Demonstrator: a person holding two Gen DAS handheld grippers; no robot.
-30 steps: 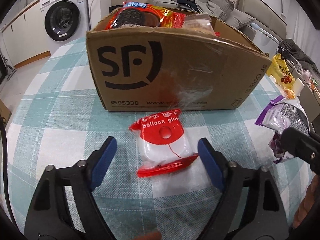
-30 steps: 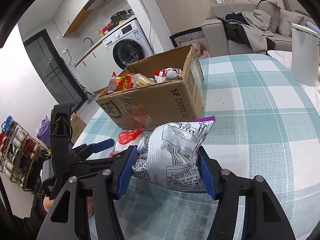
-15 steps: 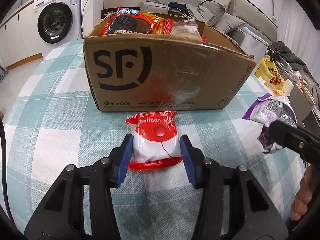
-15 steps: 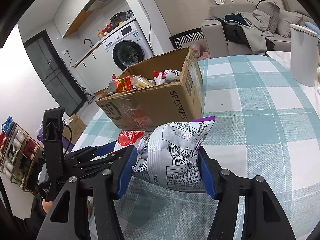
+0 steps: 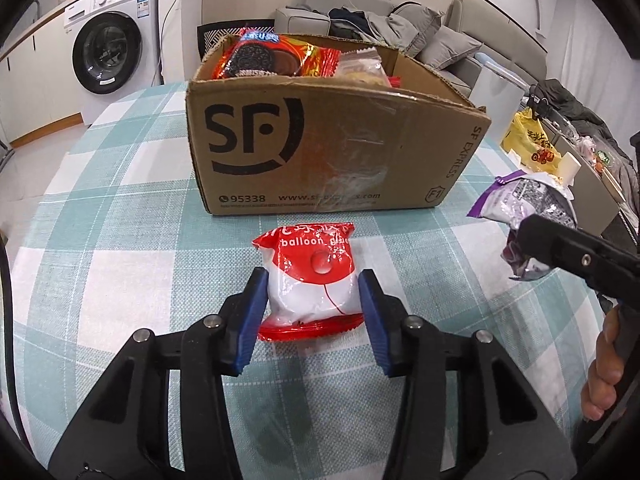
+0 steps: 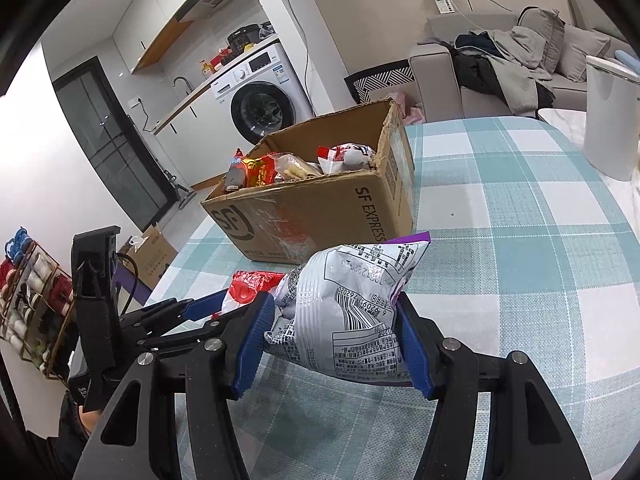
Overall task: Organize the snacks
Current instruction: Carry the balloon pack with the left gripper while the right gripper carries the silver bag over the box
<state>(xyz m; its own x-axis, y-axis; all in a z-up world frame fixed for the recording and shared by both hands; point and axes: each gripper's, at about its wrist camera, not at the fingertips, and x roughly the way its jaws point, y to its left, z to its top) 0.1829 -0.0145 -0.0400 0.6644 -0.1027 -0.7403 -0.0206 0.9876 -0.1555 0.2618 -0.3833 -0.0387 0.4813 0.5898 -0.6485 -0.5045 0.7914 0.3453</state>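
A brown SF cardboard box stands on the checked table and holds several snack packs, an Oreo pack on top. My left gripper is shut on a red and white snack packet, just in front of the box. My right gripper is shut on a silver and purple snack bag and holds it above the table, right of the box. The bag also shows in the left wrist view. The box shows in the right wrist view.
The table wears a teal and white checked cloth. A white bin stands at its far right edge. A yellow bag lies beyond the table. A washing machine and a sofa are behind.
My left gripper closed from wide open onto the red and white packet and moved closer to the box. My right gripper kept hold of the silver bag and raised it slightly.
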